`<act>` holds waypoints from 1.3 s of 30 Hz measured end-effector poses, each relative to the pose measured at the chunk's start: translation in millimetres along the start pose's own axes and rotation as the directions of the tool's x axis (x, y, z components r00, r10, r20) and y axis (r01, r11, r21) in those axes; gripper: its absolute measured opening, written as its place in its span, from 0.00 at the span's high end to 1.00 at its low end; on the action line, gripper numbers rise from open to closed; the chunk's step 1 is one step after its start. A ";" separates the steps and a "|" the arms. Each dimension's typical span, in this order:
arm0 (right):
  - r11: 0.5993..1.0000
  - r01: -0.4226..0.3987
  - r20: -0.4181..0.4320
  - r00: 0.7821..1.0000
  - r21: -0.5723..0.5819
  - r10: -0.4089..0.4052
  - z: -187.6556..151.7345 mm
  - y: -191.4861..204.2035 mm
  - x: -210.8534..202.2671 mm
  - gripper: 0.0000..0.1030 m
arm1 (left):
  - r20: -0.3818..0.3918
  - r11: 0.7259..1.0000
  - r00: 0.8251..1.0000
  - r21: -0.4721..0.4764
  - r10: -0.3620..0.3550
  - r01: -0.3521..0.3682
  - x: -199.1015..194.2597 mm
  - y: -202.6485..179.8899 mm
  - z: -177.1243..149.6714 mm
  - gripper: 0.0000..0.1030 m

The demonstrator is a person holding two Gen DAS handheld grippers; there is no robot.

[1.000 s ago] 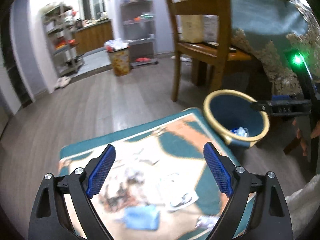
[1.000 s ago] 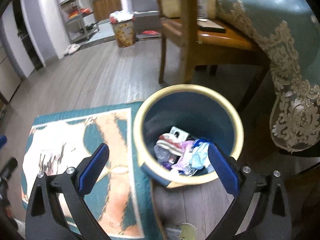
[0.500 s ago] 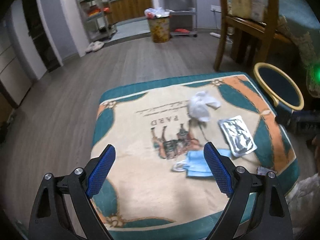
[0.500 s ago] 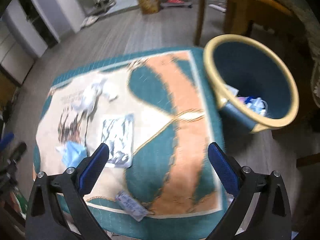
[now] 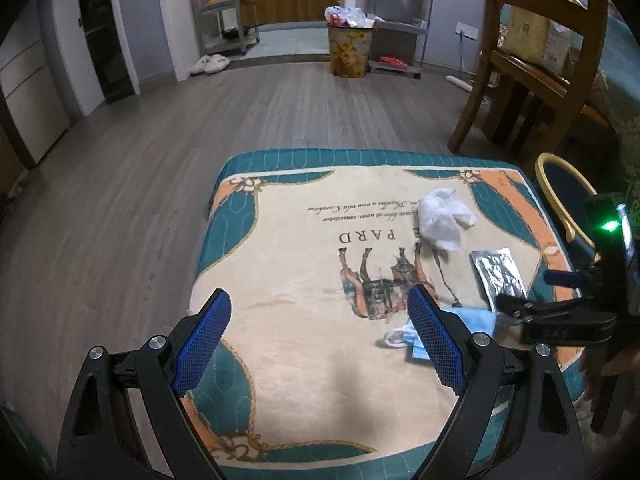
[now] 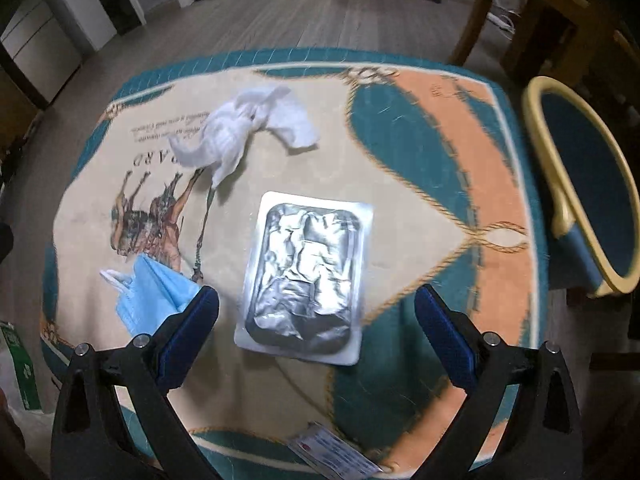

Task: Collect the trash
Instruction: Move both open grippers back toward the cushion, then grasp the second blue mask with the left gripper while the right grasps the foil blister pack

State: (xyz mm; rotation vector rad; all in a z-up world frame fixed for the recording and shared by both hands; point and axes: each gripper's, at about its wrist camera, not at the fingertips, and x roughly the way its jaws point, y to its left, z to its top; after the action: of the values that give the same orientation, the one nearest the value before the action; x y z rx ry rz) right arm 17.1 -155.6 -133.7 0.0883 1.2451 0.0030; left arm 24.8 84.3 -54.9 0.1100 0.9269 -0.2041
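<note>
Trash lies on a patterned mat (image 5: 304, 248): a crumpled white tissue (image 5: 442, 216) (image 6: 244, 128), a silver foil blister pack (image 5: 498, 276) (image 6: 306, 276), a blue face mask (image 5: 476, 320) (image 6: 154, 296) and a small printed wrapper (image 6: 336, 454) at the mat's near edge. A blue bin with a yellow rim (image 5: 560, 196) (image 6: 560, 184) stands right of the mat. My left gripper (image 5: 320, 336) is open and empty above the mat's left half. My right gripper (image 6: 316, 332) is open and empty, hovering just over the foil pack; its body shows in the left wrist view (image 5: 560, 320).
A wooden chair (image 5: 536, 60) and a table with a lace cloth stand to the right, behind the bin. A second full waste bin (image 5: 348, 52), metal shelves and slippers are far back across the wood floor. A green-and-white bag (image 6: 18, 368) lies left of the mat.
Both grippers have swung left, away from the bin, and back over the mat. The right gripper has come down close over the foil pack. Both stay open.
</note>
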 end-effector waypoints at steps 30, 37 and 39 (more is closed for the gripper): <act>0.992 0.056 0.034 0.998 0.114 -0.060 1.7 -68.4 -23.9 0.33 | -0.267 0.972 0.952 0.135 -0.150 0.191 80.6 -85.0 -24.4 0.43; 0.990 0.031 0.103 0.994 0.137 -0.045 8.8 -78.8 -40.7 0.33 | -0.278 0.966 0.944 0.132 -0.180 0.223 82.0 -89.2 -19.6 0.93; 0.990 0.025 0.124 0.991 0.140 -0.043 12.5 -81.4 -46.8 0.33 | -0.236 0.967 0.956 0.142 -0.173 0.210 74.7 -88.2 -14.9 0.93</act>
State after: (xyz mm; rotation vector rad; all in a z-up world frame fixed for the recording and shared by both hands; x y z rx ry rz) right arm 10.3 -239.9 -91.1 0.1845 1.1192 -0.1167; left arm 37.1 -8.5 -124.3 0.2003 1.1444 -0.4574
